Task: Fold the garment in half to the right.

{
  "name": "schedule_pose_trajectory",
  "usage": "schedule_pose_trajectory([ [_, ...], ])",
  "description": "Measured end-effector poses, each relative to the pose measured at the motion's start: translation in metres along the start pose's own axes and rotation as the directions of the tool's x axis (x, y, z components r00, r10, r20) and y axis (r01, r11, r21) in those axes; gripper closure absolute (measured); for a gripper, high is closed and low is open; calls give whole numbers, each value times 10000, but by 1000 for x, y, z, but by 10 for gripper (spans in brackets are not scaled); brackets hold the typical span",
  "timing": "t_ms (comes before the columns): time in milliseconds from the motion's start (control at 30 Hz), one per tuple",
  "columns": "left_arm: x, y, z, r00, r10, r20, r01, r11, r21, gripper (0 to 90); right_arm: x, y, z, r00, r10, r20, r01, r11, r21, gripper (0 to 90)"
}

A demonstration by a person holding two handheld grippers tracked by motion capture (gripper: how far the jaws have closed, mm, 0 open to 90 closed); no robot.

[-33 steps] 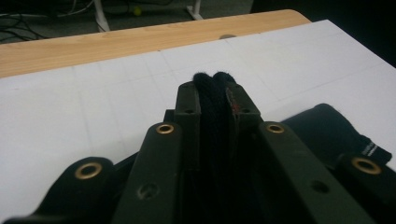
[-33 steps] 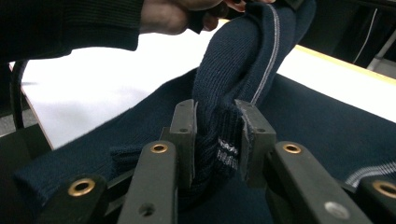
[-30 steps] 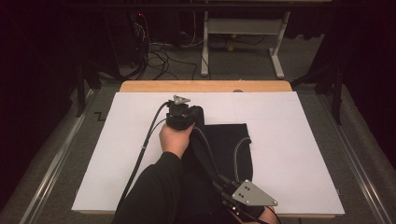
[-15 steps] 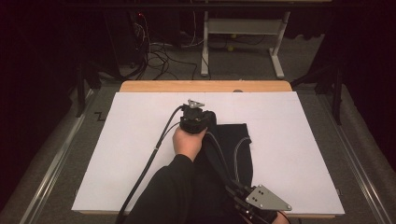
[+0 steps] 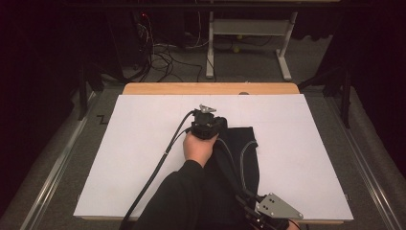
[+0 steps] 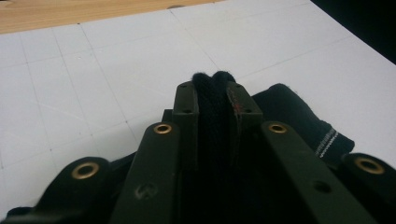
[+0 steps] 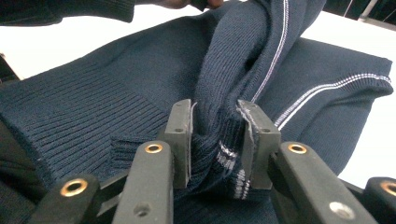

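A dark navy knit sweater (image 5: 242, 153) with thin white stripes lies on the white table board (image 5: 139, 143), partly folded over itself. My left gripper (image 5: 210, 125) is at the sweater's far left edge, shut on a doubled fold of the knit (image 6: 212, 81). My right gripper (image 5: 268, 215), with its grey plate on top, is at the near edge of the table. In the right gripper view its pads (image 7: 182, 135) hold a bunched, striped hem of the sweater (image 7: 219, 154). Its jaws have just been opening a little, with the fabric still between them.
A wooden strip (image 5: 210, 88) runs along the far edge of the board. Bare white board lies left and right of the sweater. Beyond the table are cables (image 5: 163, 57) and a white stand (image 5: 244, 33) on the floor. A black cable (image 5: 158, 163) trails from the left gripper.
Both hands have shifted to the right. The left gripper carried the sweater's far edge with it, and the right gripper slid right and nearer to the table's front edge.
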State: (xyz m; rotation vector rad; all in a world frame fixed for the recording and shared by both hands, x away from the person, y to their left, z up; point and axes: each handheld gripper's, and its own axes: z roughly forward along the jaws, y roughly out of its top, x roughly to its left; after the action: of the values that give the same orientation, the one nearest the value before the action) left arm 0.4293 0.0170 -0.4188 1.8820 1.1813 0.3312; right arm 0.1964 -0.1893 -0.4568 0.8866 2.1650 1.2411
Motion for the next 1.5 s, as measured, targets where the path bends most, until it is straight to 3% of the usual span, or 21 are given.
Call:
schedule_pose_trajectory([
  [400,-8,-2,9,9996,110,253,-112,9999,95,631,-3,-9,-5,9999,-55,109,51,9992,404,640],
  [800,-12,-2,1,9983,521,273,-519,9986,-110,449,-6,-7,-12,9993,159,332,-162,9998,81,599],
  [867,-11,-5,-2,9977,495,453,-487,9986,-201,442,-7,-5,-14,9991,168,394,-165,9998,-96,596],
  [967,-8,-9,-8,9972,542,506,-532,9984,-210,397,-8,-2,-15,9986,263,463,-251,9993,-263,583],
  [1100,-2,-19,-18,9954,883,377,-874,9959,-246,356,-8,0,-16,9984,281,496,-264,9991,-337,576],
  [1267,12,-34,-32,9934,1112,267,-1101,9930,-423,283,-8,2,-15,9980,291,554,-266,9986,-454,573],
  [1500,35,-64,-56,9953,832,505,-796,9945,-682,232,-8,6,-14,9978,290,599,-260,9983,-514,573],
])
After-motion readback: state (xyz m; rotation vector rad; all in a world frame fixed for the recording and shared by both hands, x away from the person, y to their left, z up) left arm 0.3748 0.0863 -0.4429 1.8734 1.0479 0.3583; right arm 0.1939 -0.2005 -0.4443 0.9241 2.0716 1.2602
